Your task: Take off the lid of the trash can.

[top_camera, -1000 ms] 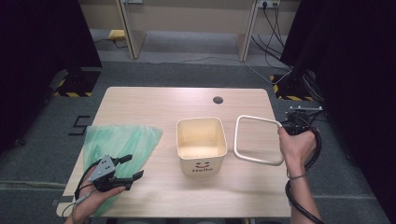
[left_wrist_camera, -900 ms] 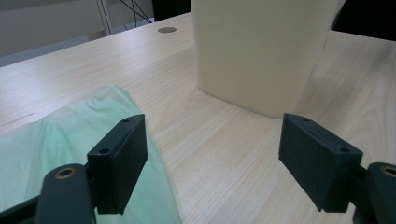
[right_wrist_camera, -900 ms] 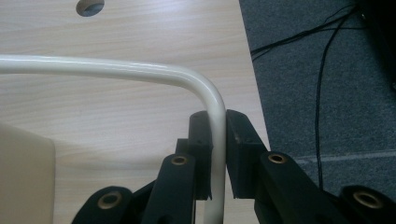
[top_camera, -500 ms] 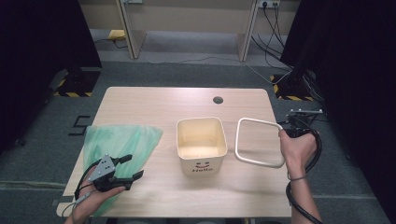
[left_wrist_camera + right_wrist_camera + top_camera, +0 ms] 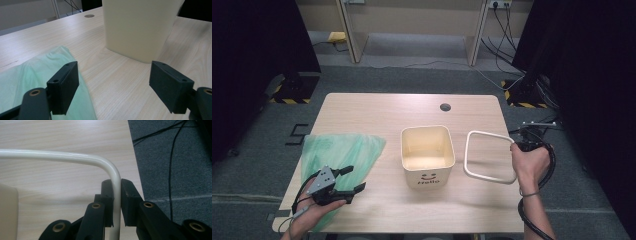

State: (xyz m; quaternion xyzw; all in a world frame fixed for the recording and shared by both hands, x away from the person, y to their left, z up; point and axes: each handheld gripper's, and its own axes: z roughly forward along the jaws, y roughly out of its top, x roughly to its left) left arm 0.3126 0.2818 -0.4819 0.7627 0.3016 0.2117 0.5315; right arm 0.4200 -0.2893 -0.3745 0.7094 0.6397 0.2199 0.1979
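One white rounded-square ring frame (image 5: 490, 157), thin, stiff, glossy and likely light and slippery, pinched on its right rail near a corner by my right claw (image 5: 116, 202) above the pale wood counter (image 5: 377, 112) beside the cream bin (image 5: 427, 155); left claw (image 5: 113, 85) wide, empty, over green bag (image 5: 339, 152); grey carpet around.

wooden table (image 5: 377, 110), grey carpet (image 5: 412, 77), black curtains (image 5: 257, 60)
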